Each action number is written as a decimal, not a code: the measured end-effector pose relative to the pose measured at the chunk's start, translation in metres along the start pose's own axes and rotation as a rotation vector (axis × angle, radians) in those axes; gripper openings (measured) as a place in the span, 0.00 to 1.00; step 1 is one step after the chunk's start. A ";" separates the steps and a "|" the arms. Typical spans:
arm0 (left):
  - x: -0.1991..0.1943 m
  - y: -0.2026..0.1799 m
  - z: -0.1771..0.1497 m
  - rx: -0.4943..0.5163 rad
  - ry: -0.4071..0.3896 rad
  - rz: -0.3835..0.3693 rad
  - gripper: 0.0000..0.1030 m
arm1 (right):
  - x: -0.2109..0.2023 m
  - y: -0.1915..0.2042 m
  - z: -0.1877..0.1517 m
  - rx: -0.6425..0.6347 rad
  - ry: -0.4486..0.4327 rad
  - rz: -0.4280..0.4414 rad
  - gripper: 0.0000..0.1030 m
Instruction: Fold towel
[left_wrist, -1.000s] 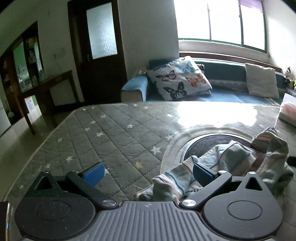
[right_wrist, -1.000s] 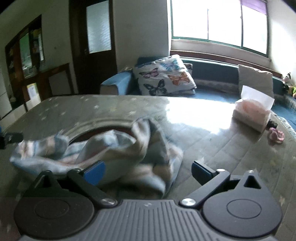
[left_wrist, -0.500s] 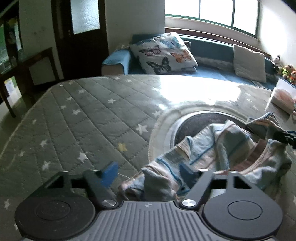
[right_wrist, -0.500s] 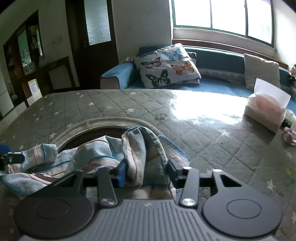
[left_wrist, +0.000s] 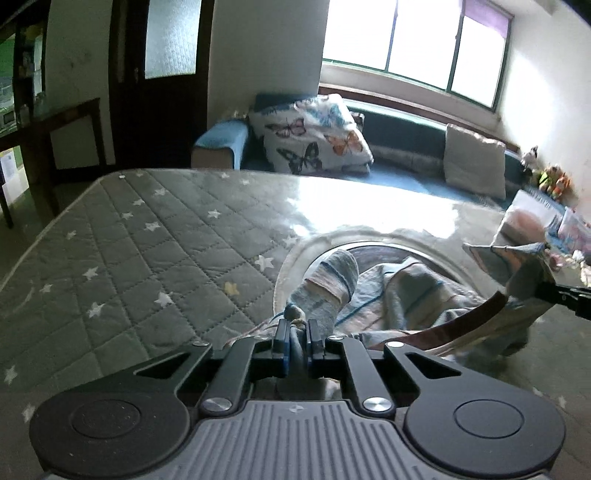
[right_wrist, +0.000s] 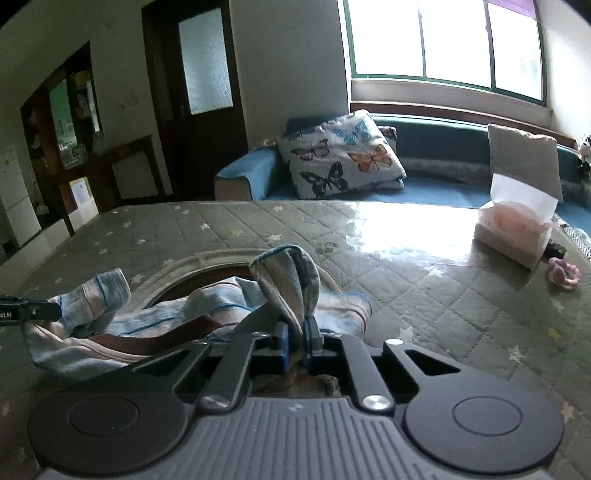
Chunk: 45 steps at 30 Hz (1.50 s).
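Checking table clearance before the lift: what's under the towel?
The towel, pinched by the left gripper and right gripper, lies over a dark round inset in the quilted star table cover. Only the inset's far rim shows; the rest is covered.

The only letters that show are on the left gripper (right_wrist: 29, 314), the black bar at the left edge of the right wrist view. Small white letters sit on its side there. They look like "ol.AI", but the start of the word is cut off by the edge of the picture, so the whole word cannot be read. The tissue box (right_wrist: 513, 236) on the table shows no words that can be read, and nothing in the left wrist view has letters or numbers
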<state>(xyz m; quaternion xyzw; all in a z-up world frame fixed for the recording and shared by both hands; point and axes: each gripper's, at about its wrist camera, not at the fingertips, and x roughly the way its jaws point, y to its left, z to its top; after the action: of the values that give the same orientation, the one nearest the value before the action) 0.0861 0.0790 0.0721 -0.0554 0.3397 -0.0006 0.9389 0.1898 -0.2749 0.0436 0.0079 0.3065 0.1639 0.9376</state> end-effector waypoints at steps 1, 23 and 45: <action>-0.010 0.000 -0.003 0.001 -0.010 -0.001 0.08 | -0.010 0.000 -0.002 0.002 -0.009 0.009 0.06; -0.104 0.011 -0.094 0.016 0.097 -0.141 0.09 | -0.140 -0.005 -0.087 -0.024 0.110 0.041 0.03; -0.021 0.046 -0.030 -0.081 0.046 0.011 0.40 | -0.033 -0.027 -0.020 -0.054 0.127 0.049 0.11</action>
<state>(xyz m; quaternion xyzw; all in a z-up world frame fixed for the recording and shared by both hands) 0.0492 0.1225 0.0579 -0.0916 0.3613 0.0170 0.9278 0.1615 -0.3121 0.0435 -0.0203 0.3604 0.1951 0.9119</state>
